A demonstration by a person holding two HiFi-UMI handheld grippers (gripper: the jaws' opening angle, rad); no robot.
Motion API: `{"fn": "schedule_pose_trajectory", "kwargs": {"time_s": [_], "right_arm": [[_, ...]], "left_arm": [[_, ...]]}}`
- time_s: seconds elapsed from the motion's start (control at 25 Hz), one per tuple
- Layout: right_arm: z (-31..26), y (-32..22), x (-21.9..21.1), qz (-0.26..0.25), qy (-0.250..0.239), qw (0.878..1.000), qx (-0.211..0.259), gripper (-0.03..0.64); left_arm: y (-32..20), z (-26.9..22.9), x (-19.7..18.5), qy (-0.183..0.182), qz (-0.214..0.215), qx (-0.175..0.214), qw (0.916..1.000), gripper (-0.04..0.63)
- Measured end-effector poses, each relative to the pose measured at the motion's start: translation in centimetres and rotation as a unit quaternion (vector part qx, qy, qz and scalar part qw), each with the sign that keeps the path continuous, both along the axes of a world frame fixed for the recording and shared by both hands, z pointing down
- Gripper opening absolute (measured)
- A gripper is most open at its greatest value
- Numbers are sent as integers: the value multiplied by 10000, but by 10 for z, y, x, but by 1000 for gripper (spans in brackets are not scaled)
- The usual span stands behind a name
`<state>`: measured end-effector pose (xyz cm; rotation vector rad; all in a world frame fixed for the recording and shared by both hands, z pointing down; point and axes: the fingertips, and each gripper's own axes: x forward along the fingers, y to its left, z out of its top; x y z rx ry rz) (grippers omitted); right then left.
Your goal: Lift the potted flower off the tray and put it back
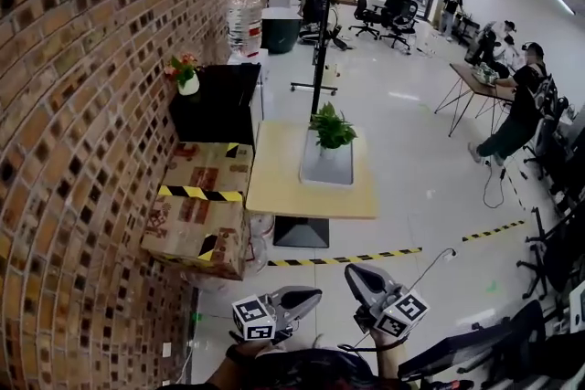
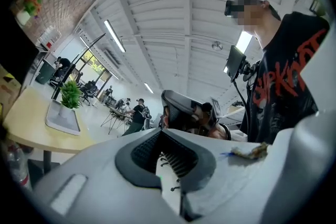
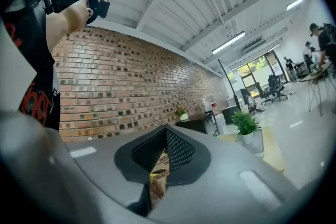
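A green potted plant (image 1: 331, 128) in a white pot stands at the far end of a grey tray (image 1: 327, 169) on a small light wooden table (image 1: 274, 187). Both grippers hang low in the head view, well short of the table and apart from the plant. My left gripper (image 1: 309, 295) points toward the table with its jaws together and nothing between them. My right gripper (image 1: 351, 273) is beside it, also shut and empty. The left gripper view has the left gripper (image 2: 161, 132) in front, with plant (image 2: 70, 94) and tray (image 2: 62, 118) far left. In the right gripper view, behind the right gripper (image 3: 166, 129), stands the plant (image 3: 245, 124).
Taped cardboard boxes (image 1: 201, 205) sit left of the table against a brick wall (image 1: 73, 151). Behind them a black cabinet (image 1: 219, 105) carries a small flower pot (image 1: 186, 76). Black-yellow floor tape (image 1: 347, 258) runs before the table. People sit at a desk (image 1: 480, 82) far right.
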<state>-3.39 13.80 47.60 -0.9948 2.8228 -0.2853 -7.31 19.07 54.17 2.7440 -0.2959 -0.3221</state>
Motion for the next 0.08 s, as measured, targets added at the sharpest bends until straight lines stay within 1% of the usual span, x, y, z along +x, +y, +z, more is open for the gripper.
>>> {"fn": "schedule_pose_trajectory", "kwargs": {"time_s": [0.08], "right_arm": [[3,-6,-19,-68,44,10000,20,2]], "left_arm": [[-8,8,-17,-67,-71,73,9999,0]]}}
